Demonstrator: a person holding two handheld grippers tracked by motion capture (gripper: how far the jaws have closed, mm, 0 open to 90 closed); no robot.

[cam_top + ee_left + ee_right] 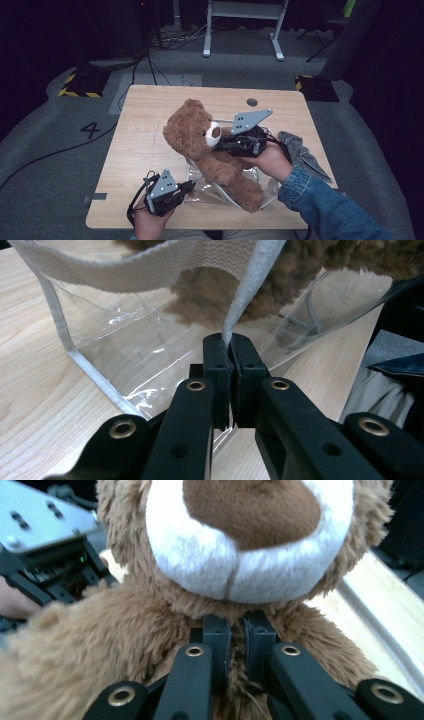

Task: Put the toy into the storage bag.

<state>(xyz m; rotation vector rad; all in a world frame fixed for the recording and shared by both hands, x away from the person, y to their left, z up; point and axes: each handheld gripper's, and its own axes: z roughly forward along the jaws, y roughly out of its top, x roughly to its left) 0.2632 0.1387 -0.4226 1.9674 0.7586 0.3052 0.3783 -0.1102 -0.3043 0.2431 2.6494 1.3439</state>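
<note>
Left tool [227, 347] clamped on the grey edge binding of a clear plastic bag [125, 340], near the bag's mouth; a woven cream strap [150, 270] arcs above. In the high view this tool [186, 186] sits at the near-left part of the surface, pulling the bag's rim open.

Right tool [239, 625] pinched shut on the fur at the neck of the teddy bear [235, 545], just under the white muzzle. High view: bear [200, 140] mid-surface, head up and tilted, legs toward the bag [220, 190], lower body resting on or partly in the bag's mouth; cannot tell how deep.

Risks, as judged:
- Grip is on plush only, not the body. The fur could slip out and the bear flop sideways off the bag.
- Binding hold is narrow; if the bear's bulk pushes on the rim, the edge may pull free and the mouth collapse.
- The bear looks wide for the opening; its legs could catch the rim and drag the bag along the surface.

Surface [145, 115]: light wood, small round hole near the far edge. A crumpled grey cloth [300, 150] lies at the right, behind the denim sleeve [325, 200].

Room: dark, grey carpet floor, a "4" marked at left, cables trailing, white desk frame at the back, yellow-black striped blocks either side.
</note>
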